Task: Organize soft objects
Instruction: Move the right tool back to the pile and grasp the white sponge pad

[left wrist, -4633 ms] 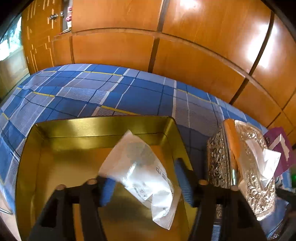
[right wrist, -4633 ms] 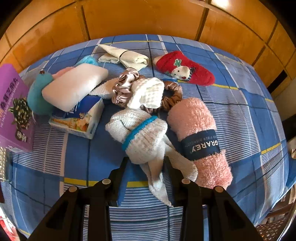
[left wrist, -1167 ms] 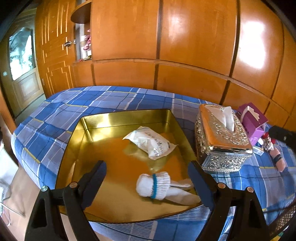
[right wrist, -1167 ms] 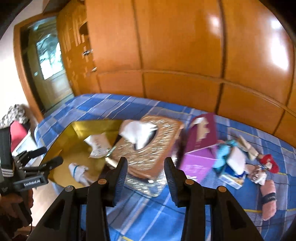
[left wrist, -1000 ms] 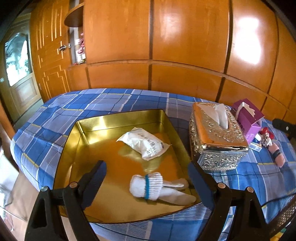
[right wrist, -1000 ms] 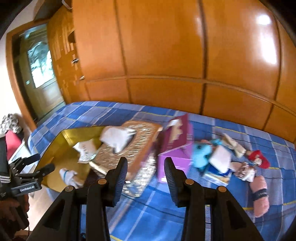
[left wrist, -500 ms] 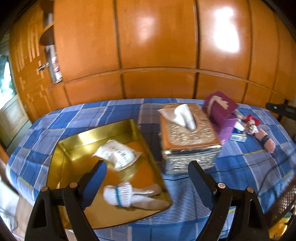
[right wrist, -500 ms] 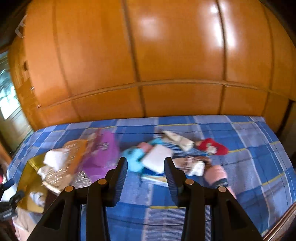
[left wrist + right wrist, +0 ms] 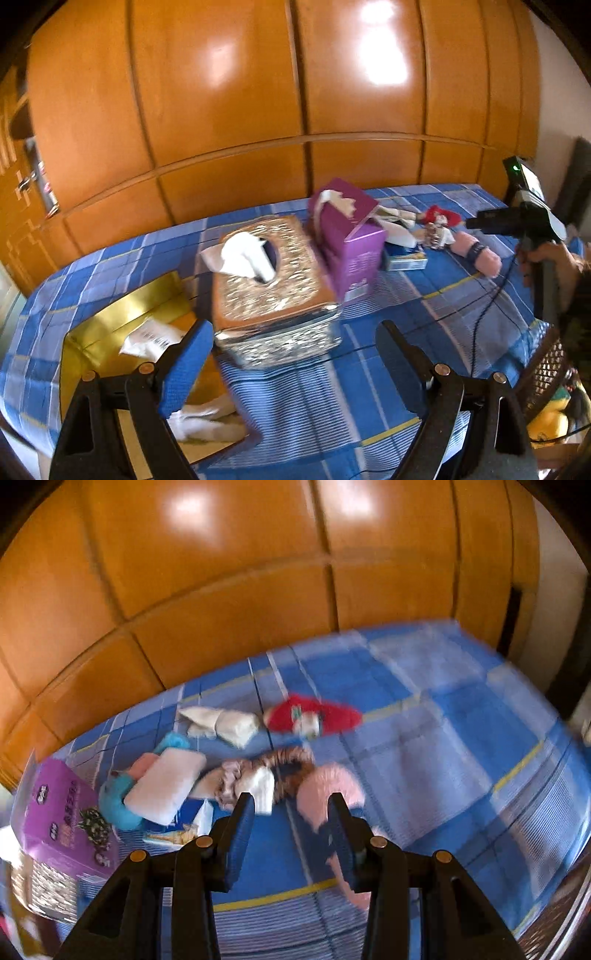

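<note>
Left gripper (image 9: 295, 354) jaws stand wide apart, nothing between them, held above the blue checked cloth (image 9: 369, 369). Left wrist view: gold tray (image 9: 110, 325) at lower left holds a white packet (image 9: 151, 338) and a rolled white sock (image 9: 207, 421), both partly behind the left blue pad. Ornate tissue box (image 9: 269, 288) just right of the tray; purple tissue box (image 9: 347, 236) beside it. Farther right, the pink rolled towel (image 9: 480, 254) and red plush (image 9: 439, 216) lie on the cloth, near a hand (image 9: 546, 258) gripping the other tool. Right wrist view, blurred: right gripper (image 9: 291, 816) jaws partly apart and empty, over the cloth; pink rolled towel (image 9: 328, 782) just beyond the right finger, contact unclear. White pad (image 9: 166, 784), teal plush (image 9: 118, 801), brown scrunchies (image 9: 273, 768) clustered left of it.
</note>
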A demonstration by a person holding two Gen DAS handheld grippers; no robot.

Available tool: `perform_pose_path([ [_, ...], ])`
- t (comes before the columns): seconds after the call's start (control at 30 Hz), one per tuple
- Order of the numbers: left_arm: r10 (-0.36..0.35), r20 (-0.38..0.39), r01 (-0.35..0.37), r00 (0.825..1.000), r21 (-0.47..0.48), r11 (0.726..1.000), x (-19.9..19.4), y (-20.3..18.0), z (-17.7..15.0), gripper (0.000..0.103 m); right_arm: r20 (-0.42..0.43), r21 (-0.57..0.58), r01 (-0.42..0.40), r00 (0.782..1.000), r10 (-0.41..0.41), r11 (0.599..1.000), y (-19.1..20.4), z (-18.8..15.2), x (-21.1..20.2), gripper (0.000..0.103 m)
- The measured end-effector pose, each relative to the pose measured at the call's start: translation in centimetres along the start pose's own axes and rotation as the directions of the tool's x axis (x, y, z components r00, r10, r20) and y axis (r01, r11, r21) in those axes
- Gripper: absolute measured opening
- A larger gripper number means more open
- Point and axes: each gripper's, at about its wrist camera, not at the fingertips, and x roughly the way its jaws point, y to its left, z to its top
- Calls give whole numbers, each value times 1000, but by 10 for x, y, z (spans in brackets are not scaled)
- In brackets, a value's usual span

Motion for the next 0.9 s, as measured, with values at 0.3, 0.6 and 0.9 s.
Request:
perform_pose_path([
  [0.3, -87, -44, 90, 995, 56, 994, 19, -33, -1, 90, -104, -88, -170, 982, 161, 982, 45, 2, 9, 43],
  [0.6, -145, -72, 148, 987, 42, 988, 29, -39, -7, 90, -244, -64, -147, 961, 127, 987, 104, 39, 75, 67],
  [0.9, -180, -91, 182, 980, 19, 983, 36, -37, -12, 90, -355, -76, -57, 934, 27, 995, 124, 39, 127, 68],
])
